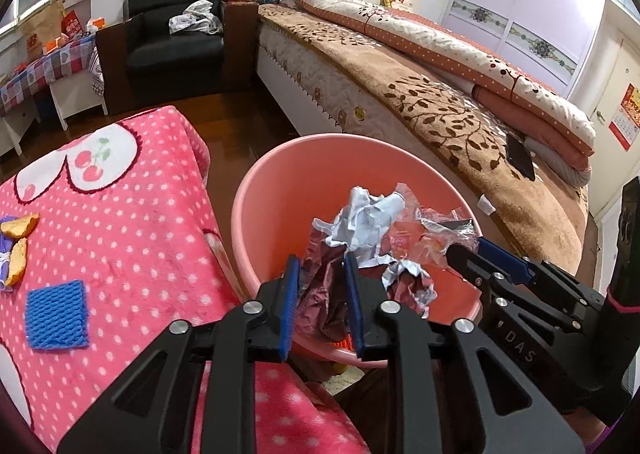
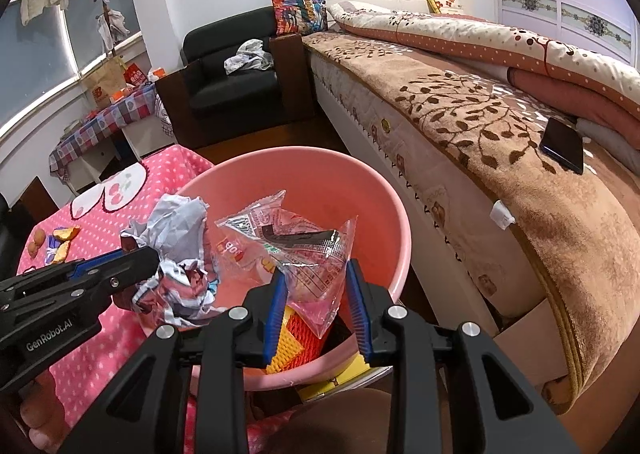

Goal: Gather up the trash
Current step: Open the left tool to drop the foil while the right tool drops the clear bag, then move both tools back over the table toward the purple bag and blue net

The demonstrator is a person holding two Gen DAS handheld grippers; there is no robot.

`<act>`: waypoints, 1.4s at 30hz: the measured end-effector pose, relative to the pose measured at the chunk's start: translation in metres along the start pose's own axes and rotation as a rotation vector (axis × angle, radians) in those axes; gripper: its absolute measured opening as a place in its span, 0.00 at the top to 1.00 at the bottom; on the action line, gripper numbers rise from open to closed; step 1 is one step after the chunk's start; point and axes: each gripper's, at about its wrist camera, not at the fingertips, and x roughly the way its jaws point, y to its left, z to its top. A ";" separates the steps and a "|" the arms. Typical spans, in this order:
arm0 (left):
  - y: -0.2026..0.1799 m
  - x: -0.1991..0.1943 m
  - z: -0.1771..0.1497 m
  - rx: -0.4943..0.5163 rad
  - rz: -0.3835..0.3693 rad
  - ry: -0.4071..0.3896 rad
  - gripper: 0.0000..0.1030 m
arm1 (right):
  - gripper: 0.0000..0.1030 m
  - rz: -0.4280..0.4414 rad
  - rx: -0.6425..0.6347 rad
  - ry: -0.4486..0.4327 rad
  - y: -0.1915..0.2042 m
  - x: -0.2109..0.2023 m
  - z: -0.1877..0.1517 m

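Observation:
A pink plastic bin (image 1: 280, 190) (image 2: 372, 222) stands between the pink table and the bed. My left gripper (image 1: 322, 290) is over the bin, its fingers open a little, with crumpled silver and maroon paper (image 1: 360, 222) (image 2: 176, 230) between them. My right gripper (image 2: 316, 294) is over the bin too, fingers apart, with a clear printed plastic wrapper (image 2: 296, 246) (image 1: 424, 242) between them. Whether either piece is gripped or falling is unclear. A red and yellow foam net (image 2: 294, 338) lies in the bin's bottom.
A pink polka-dot cloth covers the table (image 1: 132, 254) at left, with a blue foam net (image 1: 56, 314), orange peel pieces (image 1: 20, 226) and a purple wrapper on it. The bed (image 2: 500, 158) with a phone (image 2: 564, 144) is at right. A black armchair (image 1: 176, 30) is behind.

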 end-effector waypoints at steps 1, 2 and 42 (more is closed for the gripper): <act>0.001 0.000 0.000 -0.001 0.002 0.001 0.74 | 0.71 0.000 0.000 -0.001 0.000 0.000 0.000; 0.001 0.000 0.000 -0.002 0.004 0.000 0.73 | 0.71 -0.001 -0.001 0.000 0.000 0.001 0.000; 0.064 -0.068 -0.021 -0.094 0.143 -0.081 0.58 | 0.54 0.101 -0.121 -0.060 0.067 -0.022 0.001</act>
